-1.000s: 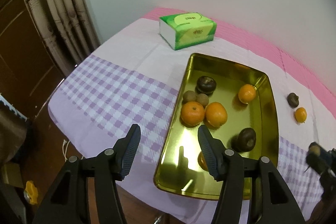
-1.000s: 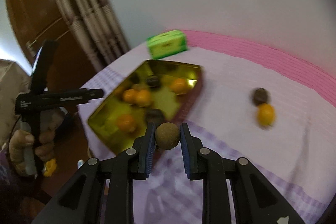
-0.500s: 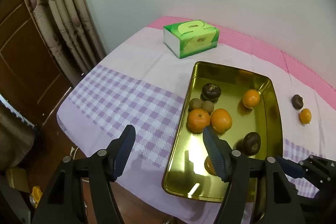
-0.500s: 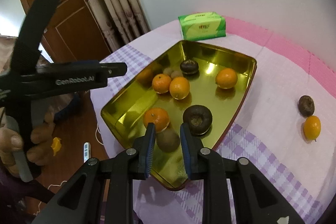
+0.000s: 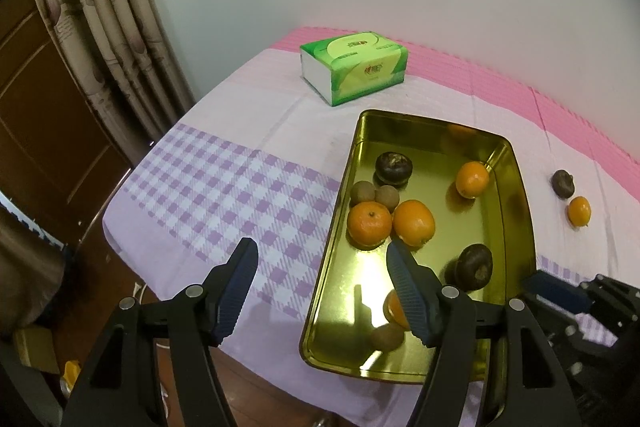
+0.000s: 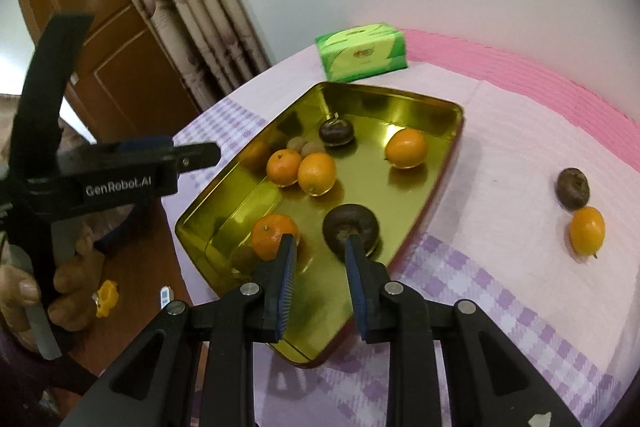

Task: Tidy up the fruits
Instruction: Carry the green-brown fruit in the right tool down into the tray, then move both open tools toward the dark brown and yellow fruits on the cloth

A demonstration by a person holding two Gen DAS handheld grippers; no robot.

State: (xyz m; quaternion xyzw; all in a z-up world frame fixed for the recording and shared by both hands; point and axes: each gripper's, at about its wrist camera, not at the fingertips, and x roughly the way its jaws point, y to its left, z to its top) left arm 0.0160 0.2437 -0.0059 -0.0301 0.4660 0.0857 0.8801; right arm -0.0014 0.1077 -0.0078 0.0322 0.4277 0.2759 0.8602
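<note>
A shiny gold tray (image 5: 516, 187) sits on a tablecloth (image 5: 224, 195) with purple and white checks near us and a pink striped band (image 5: 580, 115) at 12 o'clock, by the white wall. In the tray are bright orange oranges (image 5: 414, 223), dark brown round fruits (image 5: 393, 167) and small tan-brown ones (image 5: 386, 196). At 3 o'clock, off the tray, lie one more orange (image 6: 587, 230) and one dark brown fruit (image 6: 573, 187). The tissue pack (image 5: 354, 67) is green and yellow. The curtain (image 5: 116, 27) is beige with brown spots.
</note>
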